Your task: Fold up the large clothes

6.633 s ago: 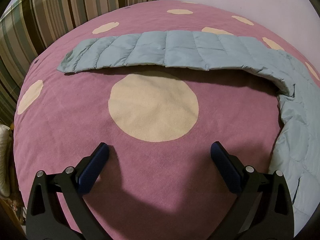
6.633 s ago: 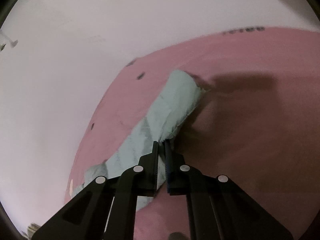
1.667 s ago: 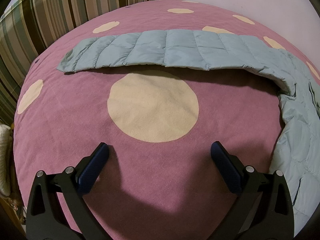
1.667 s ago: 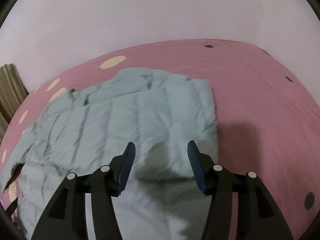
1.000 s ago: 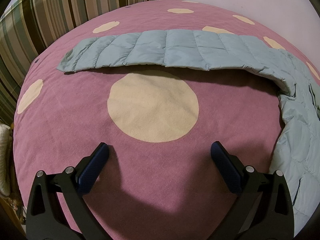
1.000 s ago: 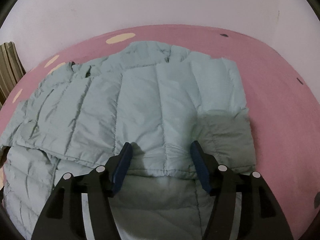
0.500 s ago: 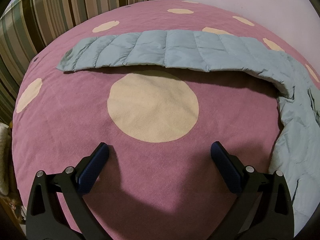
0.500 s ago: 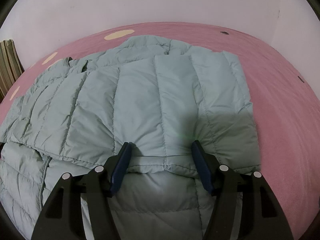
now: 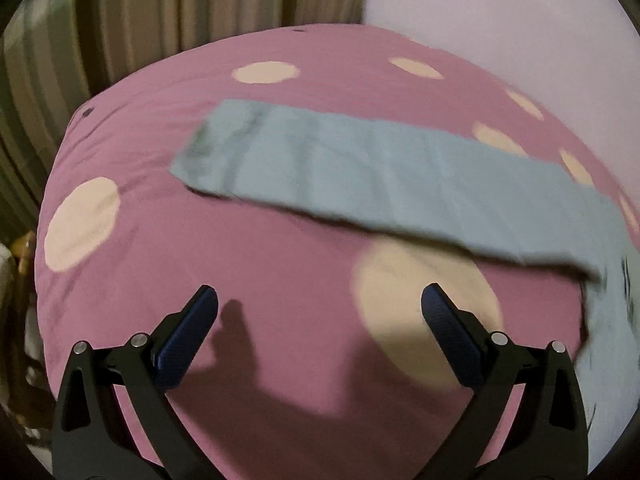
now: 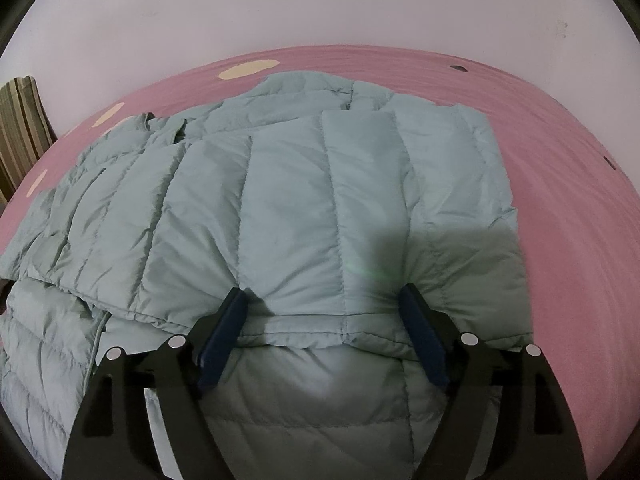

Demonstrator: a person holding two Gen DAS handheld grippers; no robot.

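Slippery quilted jacket [image 10: 288, 208] fills mid-frame under your spread, empty right gripper [image 10: 322, 312]; the left gripper [image 9: 320, 306], also apart, may drag its outstretched sleeve [image 9: 384, 184] crooked.

Pretty dim, warm indoor light with heavy fisheye bending and black corners in both views. Left wrist view is motion-blurred all over, right one's sharp. Each gripper throws a dark shadow forward, onto the bedspread [image 9: 280, 400] and the jacket [image 10: 460, 264].

left gripper [image 9: 319, 309]: black frame, blue pads, silver screws | right gripper [image 10: 323, 310]: same
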